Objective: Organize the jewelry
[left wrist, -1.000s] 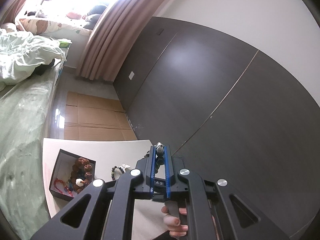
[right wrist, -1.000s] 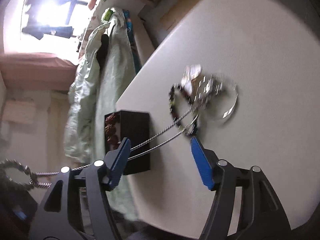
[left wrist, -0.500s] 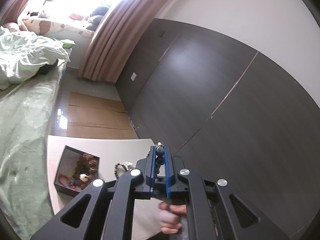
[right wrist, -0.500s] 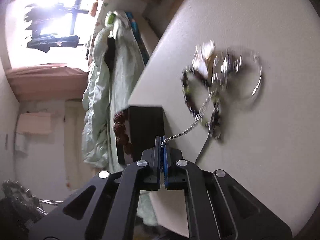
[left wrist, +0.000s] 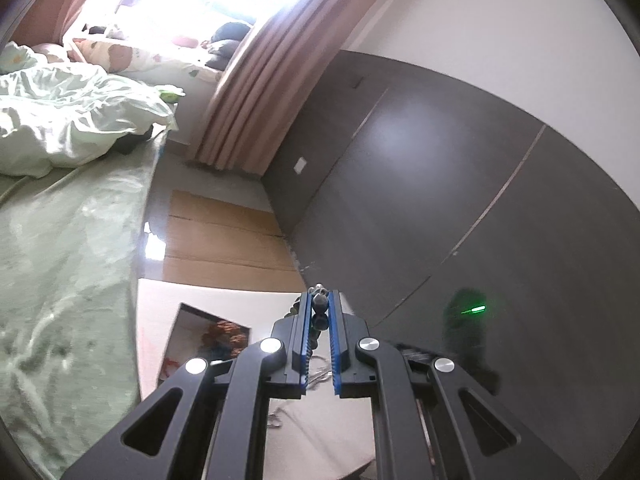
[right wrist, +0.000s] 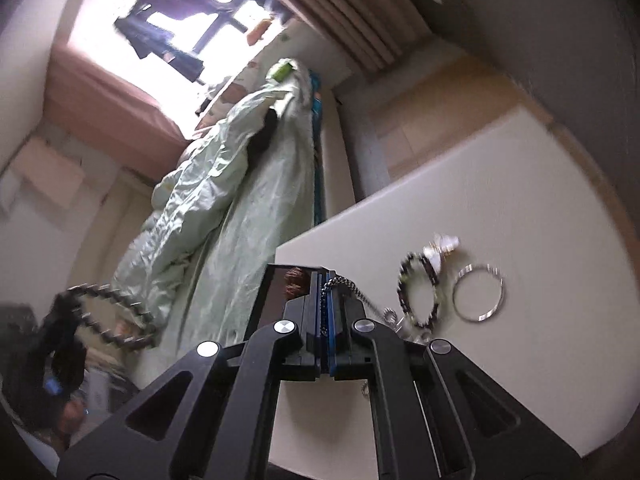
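Observation:
My left gripper [left wrist: 320, 298] is shut on a dark bead strand [left wrist: 320, 312], held above the white table [left wrist: 160, 308]. Below and to its left lies the black jewelry box [left wrist: 180, 344], with brown beads [left wrist: 226, 330] and a red cord inside. My right gripper [right wrist: 329, 280] is shut on a silver chain [right wrist: 360, 294] that trails down to the right toward the table [right wrist: 520, 200]. Beside the chain lie a dark bead bracelet [right wrist: 418, 292], a silver bangle [right wrist: 478, 294] and a small white piece [right wrist: 442, 246]. The box [right wrist: 268, 300] sits just behind the right fingers.
A bed with pale green bedding [left wrist: 60, 240] runs along the table's left side. Dark wall panels [left wrist: 480, 200] stand to the right, cardboard sheets [left wrist: 224, 240] cover the floor beyond the table. At the lower left of the right wrist view hangs a looped bead strand [right wrist: 112, 312].
The right gripper went from wide open around the silver chain to shut on it, then rose and rolled, lifting the chain. The left gripper drifted a little, still holding its beads.

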